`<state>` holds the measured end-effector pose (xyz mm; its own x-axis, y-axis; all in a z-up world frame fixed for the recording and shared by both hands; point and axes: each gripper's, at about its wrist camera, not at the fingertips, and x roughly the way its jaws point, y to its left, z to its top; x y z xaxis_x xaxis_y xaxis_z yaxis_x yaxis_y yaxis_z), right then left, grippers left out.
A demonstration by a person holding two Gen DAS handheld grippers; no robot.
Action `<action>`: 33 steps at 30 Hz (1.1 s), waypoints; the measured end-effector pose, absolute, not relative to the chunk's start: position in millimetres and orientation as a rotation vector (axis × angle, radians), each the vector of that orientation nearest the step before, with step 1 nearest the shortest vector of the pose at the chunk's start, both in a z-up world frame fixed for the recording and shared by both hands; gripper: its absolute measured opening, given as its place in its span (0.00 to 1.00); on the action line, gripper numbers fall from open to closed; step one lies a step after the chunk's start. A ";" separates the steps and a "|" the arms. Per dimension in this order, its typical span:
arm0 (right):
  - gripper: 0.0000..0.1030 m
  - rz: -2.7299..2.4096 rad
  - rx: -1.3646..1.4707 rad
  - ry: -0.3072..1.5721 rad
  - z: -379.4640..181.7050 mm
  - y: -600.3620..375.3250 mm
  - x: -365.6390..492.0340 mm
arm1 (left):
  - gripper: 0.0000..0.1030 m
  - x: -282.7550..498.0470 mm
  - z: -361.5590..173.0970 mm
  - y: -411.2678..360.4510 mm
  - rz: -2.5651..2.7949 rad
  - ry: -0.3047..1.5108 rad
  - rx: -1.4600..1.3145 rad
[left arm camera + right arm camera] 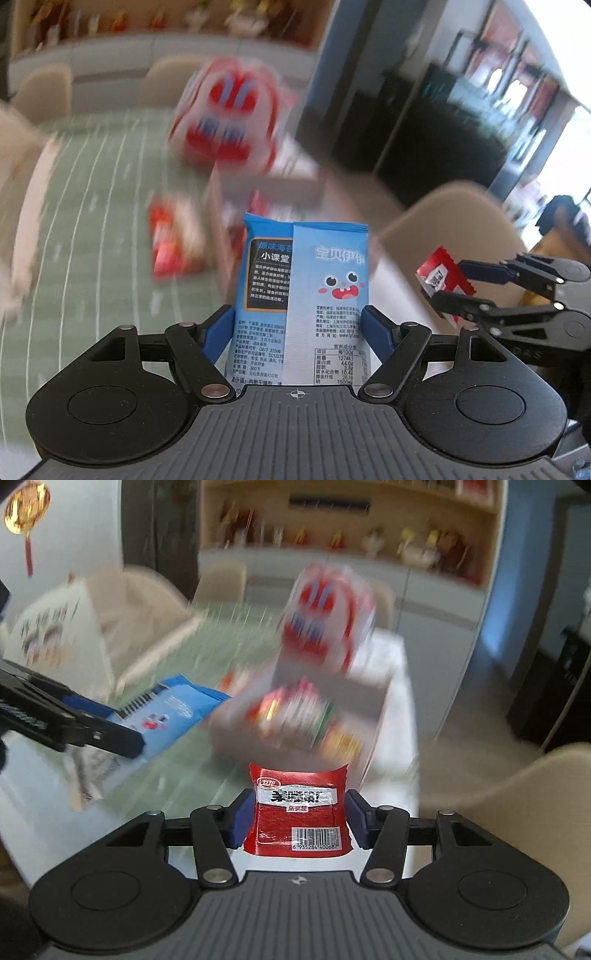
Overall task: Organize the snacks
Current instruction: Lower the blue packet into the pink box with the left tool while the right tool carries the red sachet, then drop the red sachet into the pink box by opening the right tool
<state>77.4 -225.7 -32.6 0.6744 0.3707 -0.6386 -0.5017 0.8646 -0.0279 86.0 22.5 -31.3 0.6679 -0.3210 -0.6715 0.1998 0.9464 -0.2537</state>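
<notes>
The left gripper is clamped on a tall blue foil snack packet with a cartoon face, and the right gripper is clamped on a small red foil snack packet with a barcode; both packets hang above the green striped table. Judging by the blur, slow down, carry each over the open white cardboard box of snacks in turn, and release low inside so neither catches the wall

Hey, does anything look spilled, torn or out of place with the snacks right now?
Nothing stands out. The left gripper holds the blue packet and the right gripper the red packet, both intact. The box is too blurred to judge.
</notes>
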 end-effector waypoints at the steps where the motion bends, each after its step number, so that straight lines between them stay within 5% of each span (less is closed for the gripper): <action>1: 0.51 0.483 -0.212 0.633 -17.6 -226.3 84.5 | 0.78 102.5 -21.4 21.5 -0.307 0.754 -0.158; 6: 0.51 0.404 -0.218 0.517 32.1 -223.3 128.5 | 0.79 196.4 -18.4 8.0 -0.340 0.697 -0.207; 13: 0.51 0.305 -0.174 0.621 12.7 -212.0 188.9 | 0.72 301.8 -124.6 -0.8 -0.315 0.931 -0.361; 22: 0.52 0.354 -0.093 0.721 -33.5 -182.6 239.3 | 0.72 240.2 -101.9 63.4 -0.315 0.782 -0.546; 25: 0.71 0.418 -0.046 0.733 -39.3 -168.8 272.1 | 0.72 213.2 -99.7 85.8 -0.258 0.799 -0.514; 33: 0.71 0.459 -0.006 0.804 -34.7 -121.9 305.6 | 0.72 157.3 -142.0 158.5 -0.045 0.900 -0.585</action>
